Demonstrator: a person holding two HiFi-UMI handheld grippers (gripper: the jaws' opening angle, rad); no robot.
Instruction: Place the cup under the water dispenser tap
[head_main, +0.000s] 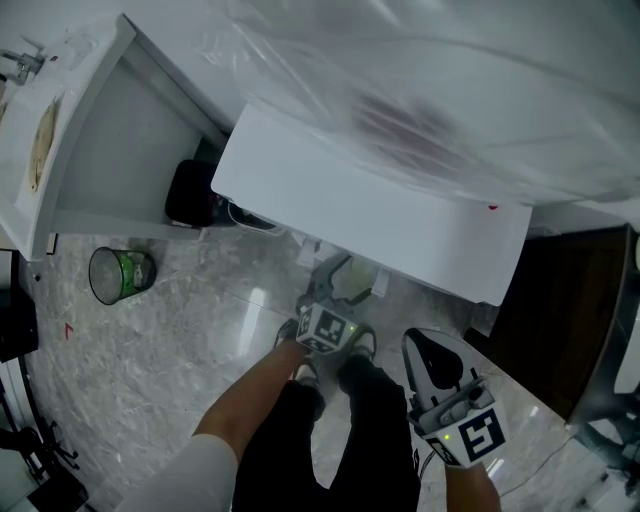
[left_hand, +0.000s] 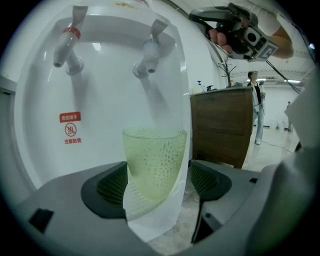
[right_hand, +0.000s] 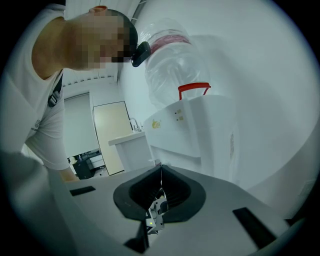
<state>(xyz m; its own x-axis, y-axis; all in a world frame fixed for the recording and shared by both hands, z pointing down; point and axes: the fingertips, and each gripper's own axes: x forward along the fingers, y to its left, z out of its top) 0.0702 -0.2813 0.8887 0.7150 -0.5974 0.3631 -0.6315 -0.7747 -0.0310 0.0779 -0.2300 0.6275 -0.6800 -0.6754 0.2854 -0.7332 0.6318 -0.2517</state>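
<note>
Left gripper view shows us the pale green cup (left_hand: 154, 162) standing between our left gripper's (left_hand: 159, 186) parted jaws. We have released it, and a gap shows at the right pad. The cup sits below the right-hand tap (left_hand: 148, 54) of the white water dispenser (left_hand: 100, 95). Our right gripper (right_hand: 160, 192) is clenched on nothing, jaws together, beside the dispenser.

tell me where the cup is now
Left gripper view: the green cup sits between the jaws of the left tool, below the right-hand tap of the dispenser.
</note>
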